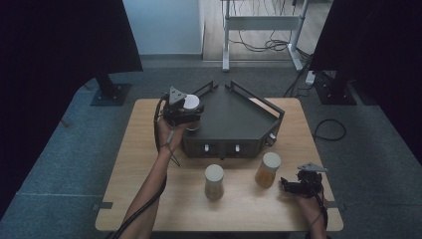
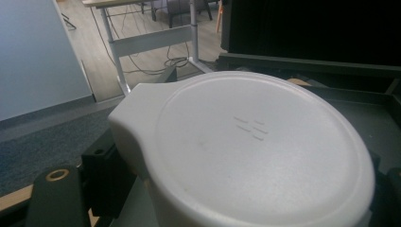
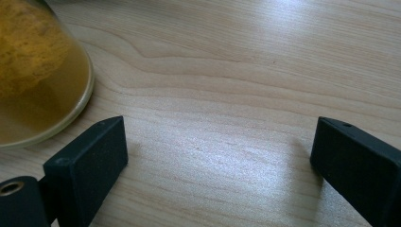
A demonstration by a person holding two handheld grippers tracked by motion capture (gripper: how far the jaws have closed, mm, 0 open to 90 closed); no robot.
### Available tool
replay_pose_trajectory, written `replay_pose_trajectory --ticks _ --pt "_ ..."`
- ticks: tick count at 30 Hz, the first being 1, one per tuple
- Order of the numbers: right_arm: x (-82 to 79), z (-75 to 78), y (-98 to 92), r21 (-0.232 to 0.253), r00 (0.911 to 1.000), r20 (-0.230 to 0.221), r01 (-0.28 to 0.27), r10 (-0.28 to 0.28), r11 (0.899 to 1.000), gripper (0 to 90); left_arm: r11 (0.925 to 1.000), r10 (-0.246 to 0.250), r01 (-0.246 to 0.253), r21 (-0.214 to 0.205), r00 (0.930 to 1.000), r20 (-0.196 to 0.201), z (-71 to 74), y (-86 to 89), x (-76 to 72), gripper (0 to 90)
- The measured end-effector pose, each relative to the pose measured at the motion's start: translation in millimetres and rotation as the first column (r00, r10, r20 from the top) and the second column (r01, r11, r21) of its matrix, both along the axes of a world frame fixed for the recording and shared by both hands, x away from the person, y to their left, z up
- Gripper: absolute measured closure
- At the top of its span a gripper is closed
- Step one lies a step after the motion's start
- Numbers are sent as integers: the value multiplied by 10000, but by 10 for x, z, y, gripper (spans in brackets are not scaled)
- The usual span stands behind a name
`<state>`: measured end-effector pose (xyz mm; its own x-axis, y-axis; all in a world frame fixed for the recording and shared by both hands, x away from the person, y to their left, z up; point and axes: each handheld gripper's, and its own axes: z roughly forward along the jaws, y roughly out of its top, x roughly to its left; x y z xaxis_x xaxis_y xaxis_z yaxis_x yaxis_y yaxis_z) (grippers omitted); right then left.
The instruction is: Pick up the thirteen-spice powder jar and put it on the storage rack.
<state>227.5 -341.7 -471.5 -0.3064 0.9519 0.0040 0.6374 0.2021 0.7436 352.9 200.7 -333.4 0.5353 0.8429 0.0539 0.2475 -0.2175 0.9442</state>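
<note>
- While the person's left hand (image 1: 168, 130) reaches over the far left part of the wooden surface (image 1: 149, 164), the left claw (image 1: 185, 113) is clamped on a jar with a white lid (image 1: 191, 102), at the left front corner of the dark tray (image 1: 234, 117).
- Seen from the left gripper view, the white lid (image 2: 255, 151) lies close under the camera, its round top bearing a few short embossed dashes, with a flat tab jutting toward the upper left; one black jaw sits against the jar's left side.
- Whether the jar rests on the tray or hangs just above it cannot be told.
- Along the tray's front face are small pale knobs (image 1: 206, 148), and raised rails run along its far edges.
- Two more jars stand on the surface in front of the tray, apart from each other: a middle jar (image 1: 214, 182) and a right-hand jar (image 1: 268, 170), both with pale lids and yellow-brown contents.
- Near the right front corner of the surface, the right claw (image 1: 291, 185) lies low in the person's right hand (image 1: 309, 204), pointing left toward the right-hand jar.
- From the right gripper view, the right claw's (image 3: 220, 156) jaws stand wide apart with bare wood between them; the base of the yellow-filled jar (image 3: 38, 75) sits just beyond the left jaw, not touching it.
</note>
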Motion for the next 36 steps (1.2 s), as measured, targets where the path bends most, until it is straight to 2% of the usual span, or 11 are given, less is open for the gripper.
replay_pose_trajectory --ticks 10,28,30,36 --pt "0 0 -3 2 10000 -1 -18 18 10000 41 9999 -27 29 125 9999 -133 -46 -44 32 195" --pt "1 0 -6 0 10000 0 -43 43 10000 41 9992 -53 45 -388 9998 -195 -111 32 69 192" --pt "1 0 -6 -1 10000 -1 -42 42 10000 40 9996 -25 24 -293 10000 -30 -128 22 54 186" --pt "1 1 -6 -2 10000 -2 -46 46 10000 40 9995 -44 45 -311 10000 46 -127 34 62 106"
